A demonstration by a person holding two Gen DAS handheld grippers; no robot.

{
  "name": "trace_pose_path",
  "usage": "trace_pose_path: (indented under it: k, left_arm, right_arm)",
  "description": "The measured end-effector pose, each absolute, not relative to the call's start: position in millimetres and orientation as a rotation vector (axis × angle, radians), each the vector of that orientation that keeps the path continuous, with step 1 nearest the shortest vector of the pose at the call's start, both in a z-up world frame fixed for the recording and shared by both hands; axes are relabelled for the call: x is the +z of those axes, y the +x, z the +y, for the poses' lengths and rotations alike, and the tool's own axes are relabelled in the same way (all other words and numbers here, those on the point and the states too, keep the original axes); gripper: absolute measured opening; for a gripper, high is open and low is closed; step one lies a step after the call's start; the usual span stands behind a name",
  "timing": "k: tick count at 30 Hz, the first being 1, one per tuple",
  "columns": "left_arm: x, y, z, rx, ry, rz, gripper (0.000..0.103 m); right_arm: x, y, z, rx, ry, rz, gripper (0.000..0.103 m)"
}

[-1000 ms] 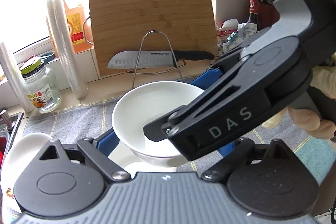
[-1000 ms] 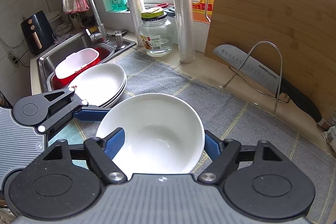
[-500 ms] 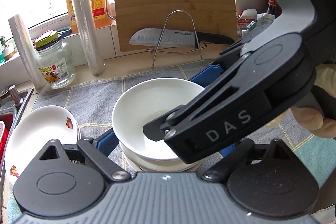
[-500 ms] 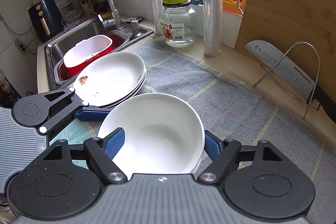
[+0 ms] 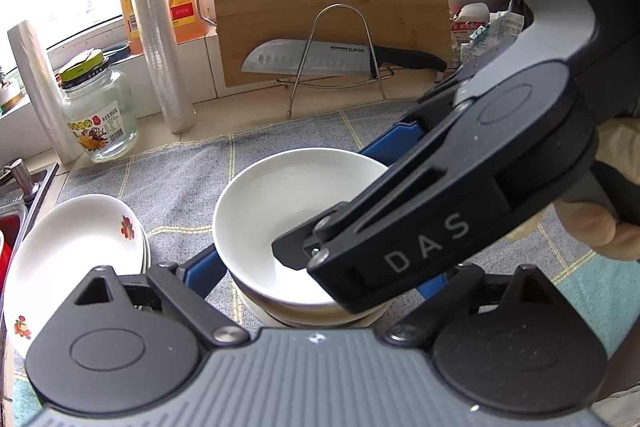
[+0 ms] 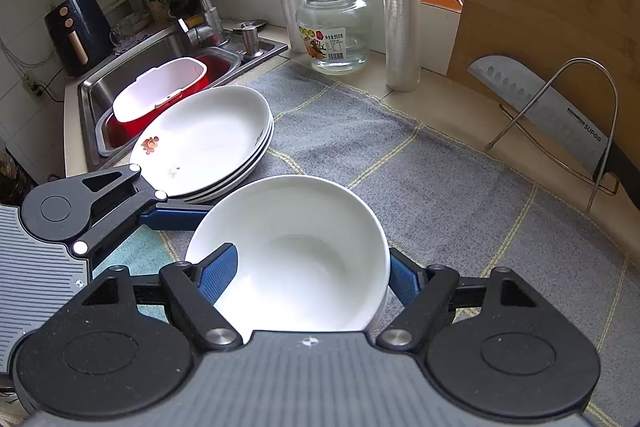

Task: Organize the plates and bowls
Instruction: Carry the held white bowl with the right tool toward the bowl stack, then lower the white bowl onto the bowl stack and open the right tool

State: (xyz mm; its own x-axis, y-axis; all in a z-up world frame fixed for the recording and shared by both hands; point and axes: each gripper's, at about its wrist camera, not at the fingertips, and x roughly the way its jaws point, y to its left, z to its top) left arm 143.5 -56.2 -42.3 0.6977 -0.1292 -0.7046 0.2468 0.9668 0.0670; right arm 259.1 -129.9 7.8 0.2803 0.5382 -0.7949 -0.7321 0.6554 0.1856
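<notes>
both grippers have brought the white bowl (image 6: 292,251) down onto what looks like another bowl on the grey mat (image 6: 440,187), beside the plate stack (image 6: 208,139); right gripper (image 6: 312,271) and left gripper (image 5: 320,223) both clamp its rim, so seat it level before releasing.

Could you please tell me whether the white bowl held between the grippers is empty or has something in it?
Empty: the right wrist view looks straight into the bowl and shows only bare white glaze down to its base.

Your grippers: black linkage arms, silver screws, blue ribbed fingers (image 6: 218,273), grey ridged base; right gripper (image 5: 304,255) marked "DAS".
</notes>
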Motion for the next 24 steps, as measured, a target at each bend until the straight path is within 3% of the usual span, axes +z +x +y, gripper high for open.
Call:
trace_pose_path:
  k: [12, 24]
  left_arm:
    - [-44, 144, -57, -0.219, 0.182, 0.763, 0.097]
    - [-32, 126, -44, -0.294, 0.206, 0.761, 0.101]
  right_arm:
    - [4, 261, -131, 0.855, -0.228, 0.96, 0.084]
    - [15, 256, -142, 0.862, -0.205, 0.927, 0.102]
